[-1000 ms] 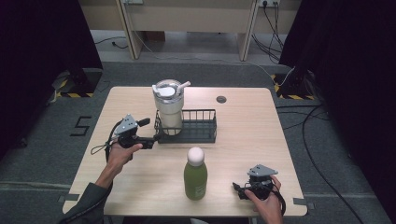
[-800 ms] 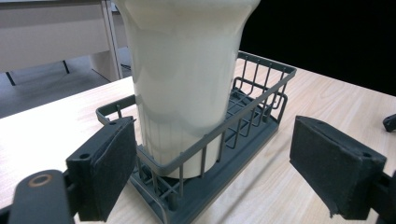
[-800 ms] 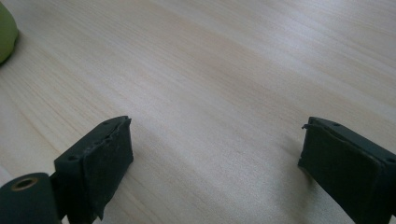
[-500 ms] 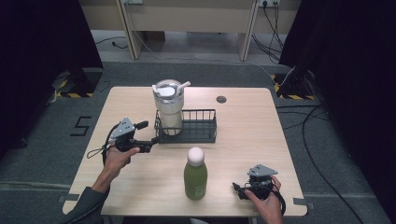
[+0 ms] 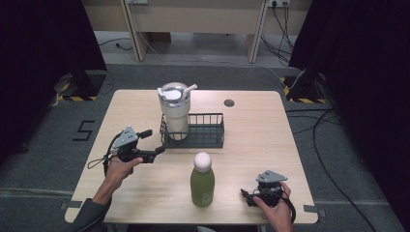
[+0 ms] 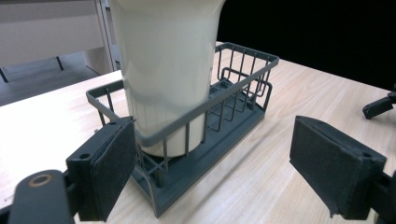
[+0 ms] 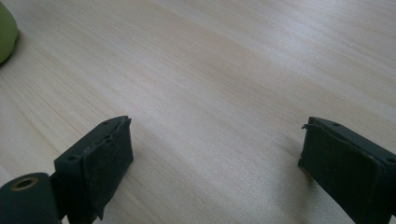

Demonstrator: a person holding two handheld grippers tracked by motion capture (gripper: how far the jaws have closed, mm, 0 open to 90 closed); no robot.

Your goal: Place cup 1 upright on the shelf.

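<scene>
Since a second ago our left gripper (image 5: 153, 143) has backed away from the tumbler (image 5: 174, 108), which stands upright in the wire basket's (image 5: 213, 137) left end, straight ahead of its spread jaws. Our right gripper (image 5: 247, 197), jaws spread too, rests beside the green bottle (image 5: 202, 182).

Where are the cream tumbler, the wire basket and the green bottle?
cream tumbler (image 5: 175, 113), high view, middle of its body.
wire basket (image 5: 209, 137), high view, front wall at its bare right end.
green bottle (image 5: 202, 187), high view, middle of its green body.
</scene>
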